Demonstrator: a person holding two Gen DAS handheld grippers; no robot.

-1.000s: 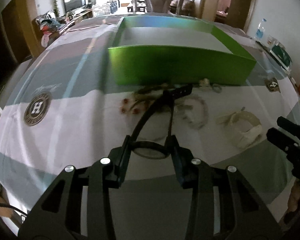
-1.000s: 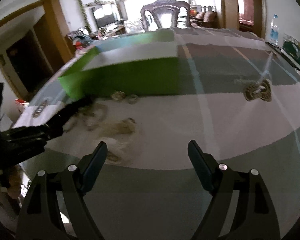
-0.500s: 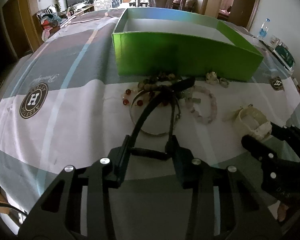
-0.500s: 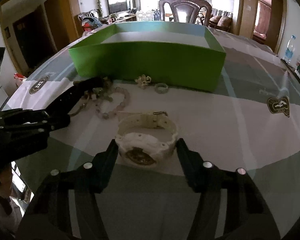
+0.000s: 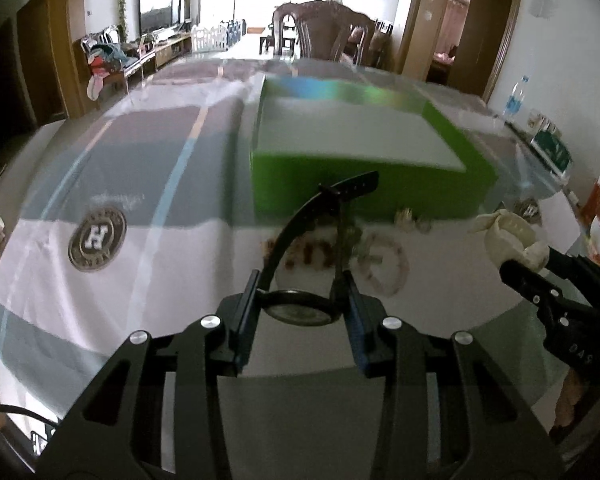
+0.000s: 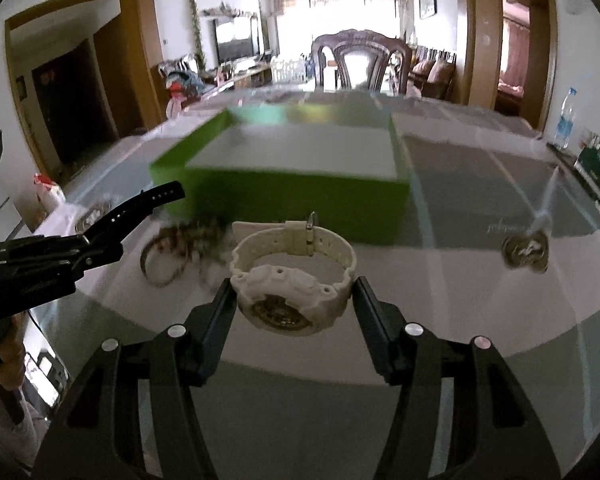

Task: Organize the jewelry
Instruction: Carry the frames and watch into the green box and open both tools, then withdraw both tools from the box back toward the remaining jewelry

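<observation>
Right wrist view has my right claw (image 6: pixel 292 300) closed about the case of the white watch (image 6: pixel 294 270), strap loop standing forward toward the green box (image 6: pixel 300 196), the watch held above the desk (image 6: pixel 480 292) on the near side of the box. Left wrist view shows my left claw (image 5: pixel 300 306) pinching the round face of the black watch (image 5: pixel 300 308), its long strap rising forward so the tip crosses the front wall of the box. On the desk between both claws and the box lie a beaded bracelet (image 5: pixel 384 264), some reddish beads (image 5: pixel 300 254) and a few small pieces right against the box wall. The box is open, its pale floor looks bare from here, and I judge both watches are bound for it. My grip on the black one is only across a smooth round case, so it could twist or slip if I swing fast. Its loose strap could catch the near wall of the box and drag it, or sweep the bracelets lying just before it. Both claws heading for the same box could also knock together.
</observation>
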